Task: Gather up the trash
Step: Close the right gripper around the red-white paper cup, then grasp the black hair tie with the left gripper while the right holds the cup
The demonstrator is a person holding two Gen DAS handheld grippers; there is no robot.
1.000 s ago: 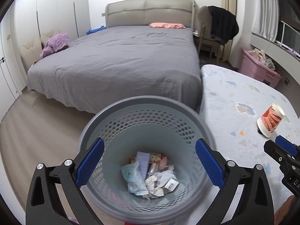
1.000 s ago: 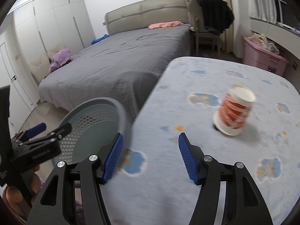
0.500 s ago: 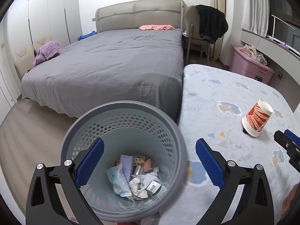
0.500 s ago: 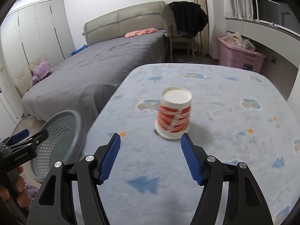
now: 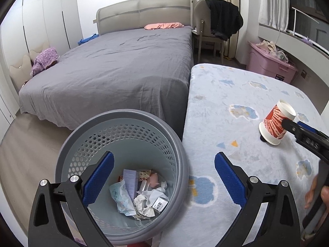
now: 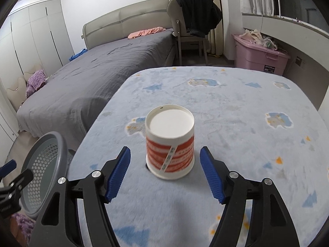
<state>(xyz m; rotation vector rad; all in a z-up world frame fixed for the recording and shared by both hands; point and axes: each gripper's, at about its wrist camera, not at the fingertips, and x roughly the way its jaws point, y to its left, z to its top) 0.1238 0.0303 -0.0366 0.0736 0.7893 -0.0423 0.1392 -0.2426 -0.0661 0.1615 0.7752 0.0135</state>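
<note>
A: We log the right gripper [image 6: 164,170] closer now; a second ago the paper cup [image 6: 170,143] sat off to its right, now it stands upside down on the blanket [image 6: 236,113] between the opening jaws, untouched.

B: We note the left gripper [image 5: 163,180] wide open, empty; the trash bin [image 5: 123,154] has slid left beneath it.

My paper cup [image 6: 170,144] looks smooth and slightly glossy. It stands on the plush, matt fabric of the surface [image 6: 236,111]. The perforated bin [image 5: 123,142] is matt grey plastic holding crumpled paper [image 5: 144,205]. My gripper's pads [image 6: 118,173] are ridged blue rubber.
</note>
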